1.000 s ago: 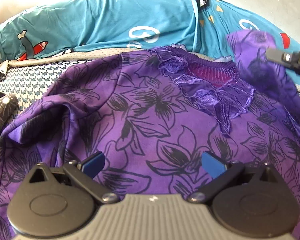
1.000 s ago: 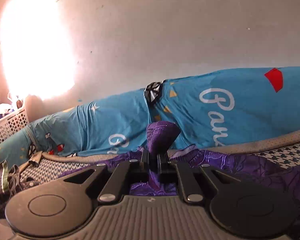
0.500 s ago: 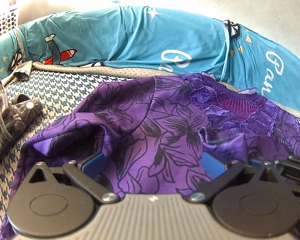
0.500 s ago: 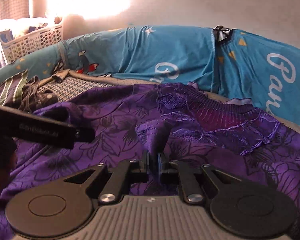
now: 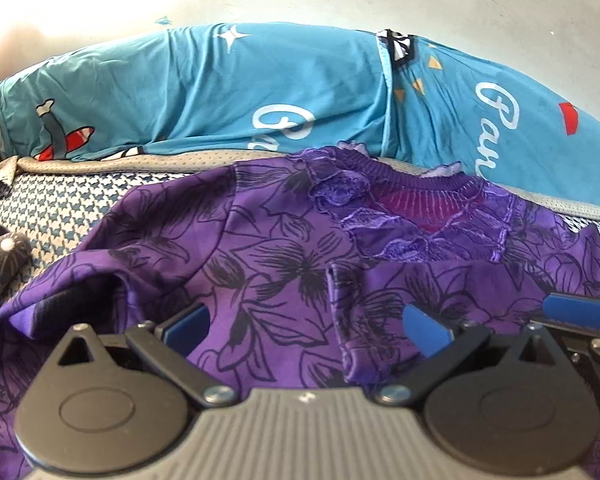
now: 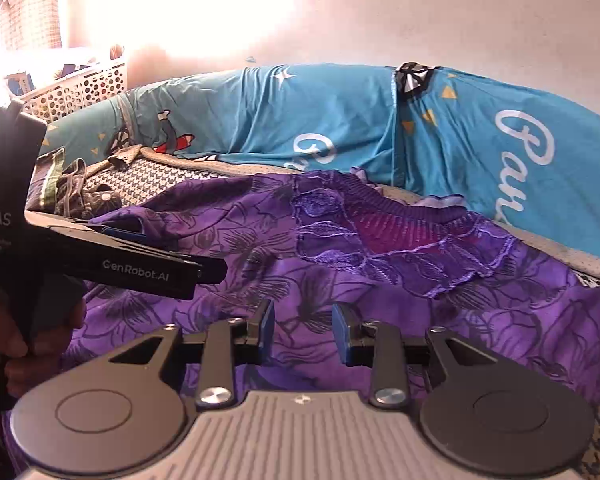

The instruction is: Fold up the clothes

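With both tools released over purple top, basket holds misc. items.

My bed is covered in a blue-and-white houndstooth sheet with a grey mesh border along its far edge. Spread flat on it lies the purple floral top, neckline toward the wall. Teal printed pillows rest along the far edge. A heap of dark patterned clothes sits at the left.
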